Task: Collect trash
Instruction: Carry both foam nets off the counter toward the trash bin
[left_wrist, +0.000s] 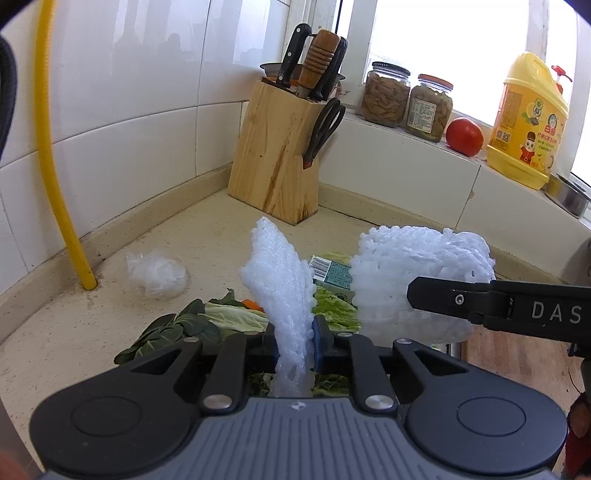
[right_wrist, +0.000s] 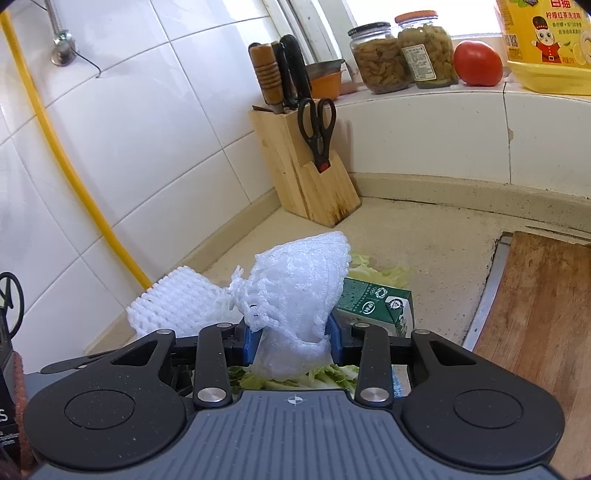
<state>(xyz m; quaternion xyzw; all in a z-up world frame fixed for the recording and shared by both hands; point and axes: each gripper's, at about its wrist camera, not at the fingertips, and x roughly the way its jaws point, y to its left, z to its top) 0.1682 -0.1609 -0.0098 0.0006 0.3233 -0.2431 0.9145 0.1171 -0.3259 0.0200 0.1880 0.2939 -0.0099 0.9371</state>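
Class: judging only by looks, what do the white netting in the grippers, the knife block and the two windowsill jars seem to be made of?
White netting: soft foam plastic mesh, matte, puffy open weave, crumpling where pinched.
Knife block: pale wood, unvarnished-looking, with visible grain and a dark streak.
Jars: probably clear glass, glossy, contents showing through; lids look like metal, though that is uncertain.

White tiled wall (left_wrist: 147, 110), bright window (left_wrist: 443, 55), beige counter (left_wrist: 110, 295)

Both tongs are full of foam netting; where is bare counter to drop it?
Bare: counter between knife block and cutting board; also between crumpled plastic bag and knife block. Crowded: vegetable scraps and green carton below the tongs.
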